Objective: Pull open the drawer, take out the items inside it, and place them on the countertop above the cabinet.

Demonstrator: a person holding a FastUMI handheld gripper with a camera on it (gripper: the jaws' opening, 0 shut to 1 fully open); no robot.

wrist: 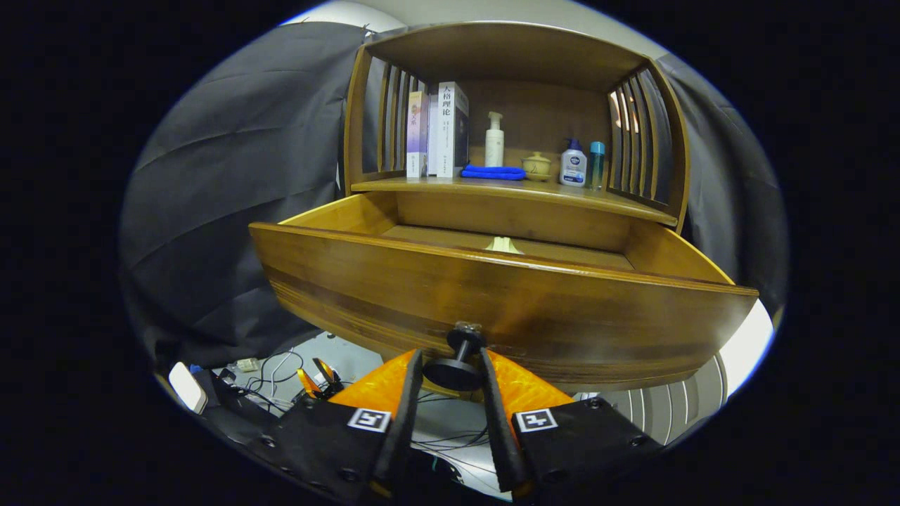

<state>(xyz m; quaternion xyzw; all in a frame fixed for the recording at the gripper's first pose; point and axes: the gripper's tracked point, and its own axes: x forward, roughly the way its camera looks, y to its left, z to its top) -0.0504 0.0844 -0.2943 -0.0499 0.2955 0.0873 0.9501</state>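
Wooden drawer [492,295] stood pulled well out of the cabinet [517,56], its curved front filling the space just ahead of the fingers; gripper [453,372] sat at the dark round knob [457,362] on the drawer front, fingers narrowed with the knob between them, both seeming to touch its sides, though firm pressing could not be told; inside the drawer one pale item [503,244] lay near the back wall, mostly hidden by the drawer front, kind could not be told; above the drawer the countertop [520,191] carried, counted: three upright books [439,130] at its left end, one white pump bottle [494,140], one folded blue cloth [493,172] lying flat beside the books, one small lidded pot [536,166], one white bottle with blue cap [573,163], one slim blue bottle [596,164]; slatted side panels [636,133] closed both ends of the shelf; black cloth wall [239,183] hung behind on both sides; below the drawer, left of the fingers, loose cables [271,376] lay on the floor beside one small white object [187,386].
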